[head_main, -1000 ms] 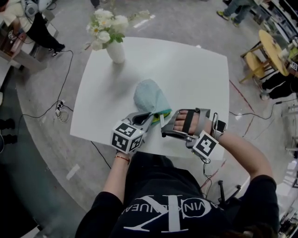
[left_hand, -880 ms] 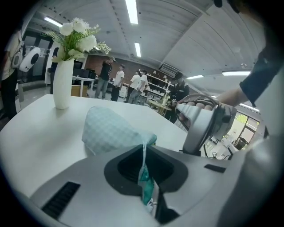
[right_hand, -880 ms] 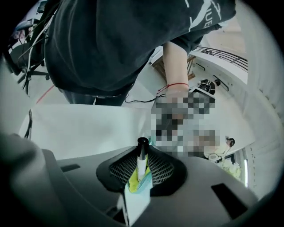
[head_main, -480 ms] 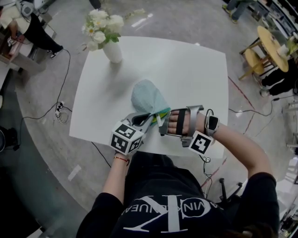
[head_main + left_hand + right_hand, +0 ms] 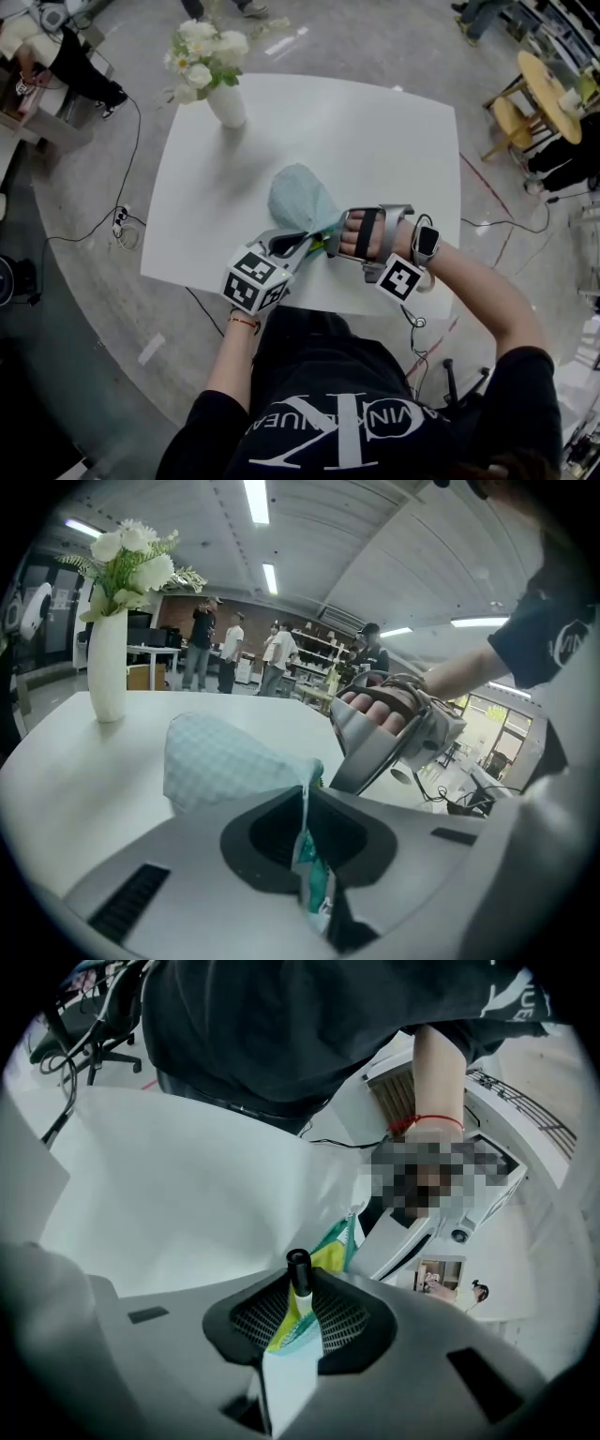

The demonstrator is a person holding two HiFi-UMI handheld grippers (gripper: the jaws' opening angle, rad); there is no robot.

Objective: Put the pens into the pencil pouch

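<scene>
Pencil pouch (image 5: pixel 298 195), pale teal check, lies near the front edge of the white table (image 5: pixel 394 141). The left gripper (image 5: pixel 305 803) is pinched on its mouth edge. The right gripper (image 5: pixel 298 1290) is clamped on a black-tipped white pen (image 5: pixel 298 1269) at the yellow-lined opening. A flower vase (image 5: pixel 230 101) stands well apart

Large white "CK" monogram, upside down, on black shirt (image 5: pixel 342 427); smaller lettering unclear.

The head view looks steeply down on the desk (image 5: pixel 375 131). The two gripper views sit low and close, facing each other across the pencil pouch (image 5: pixel 298 197) that all three views share.
</scene>
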